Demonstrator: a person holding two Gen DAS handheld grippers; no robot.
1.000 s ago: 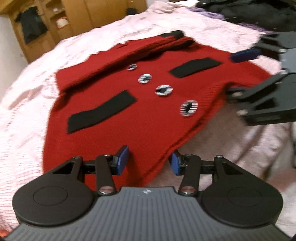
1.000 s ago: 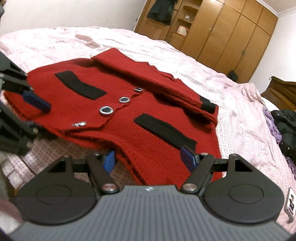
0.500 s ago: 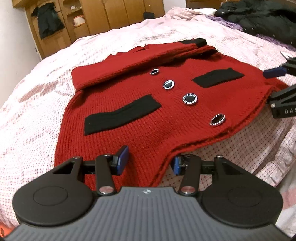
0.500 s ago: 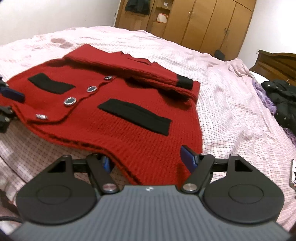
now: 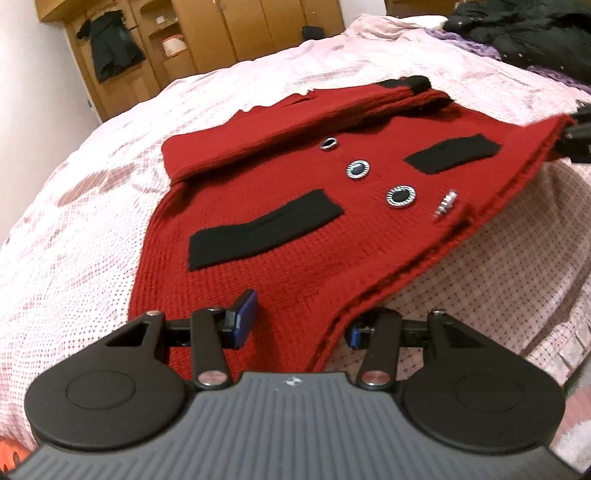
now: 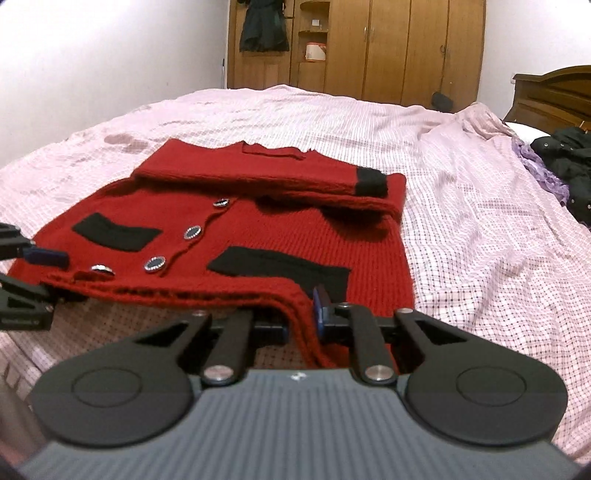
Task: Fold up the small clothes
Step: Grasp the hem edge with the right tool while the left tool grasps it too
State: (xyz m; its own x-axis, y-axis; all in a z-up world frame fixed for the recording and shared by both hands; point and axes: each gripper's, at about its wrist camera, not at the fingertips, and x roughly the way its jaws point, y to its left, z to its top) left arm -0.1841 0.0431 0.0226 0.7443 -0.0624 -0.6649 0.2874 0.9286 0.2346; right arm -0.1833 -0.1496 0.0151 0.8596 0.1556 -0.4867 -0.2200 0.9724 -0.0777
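Observation:
A red knitted cardigan [image 5: 280,280] [image 6: 277,229] with black pocket flaps and round buttons lies on the pink checked bed sheet [image 5: 74,240], sleeves folded across its far end. My left gripper [image 5: 301,326] stands half open at one hem corner. One pad rests on top of the knit, the other sits at its edge, and neither squeezes it. It shows at the left edge of the right wrist view [image 6: 33,277]. My right gripper [image 6: 303,321] is closing its jaws, and its pads pinch the other hem corner, which is raised off the sheet. It shows at the far right [image 5: 576,136].
Dark clothes [image 5: 517,33] [image 6: 569,155] and a purple fabric [image 6: 543,170] are piled at one side of the bed. A wooden wardrobe [image 6: 388,48] stands beyond the far end and a wooden headboard [image 6: 554,96] at the right. Bare sheet [image 6: 480,240] surrounds the cardigan.
The right gripper's jaws have come together on the hem corner and that side of the hem has lifted. The left gripper's jaws keep the same gap at their corner.

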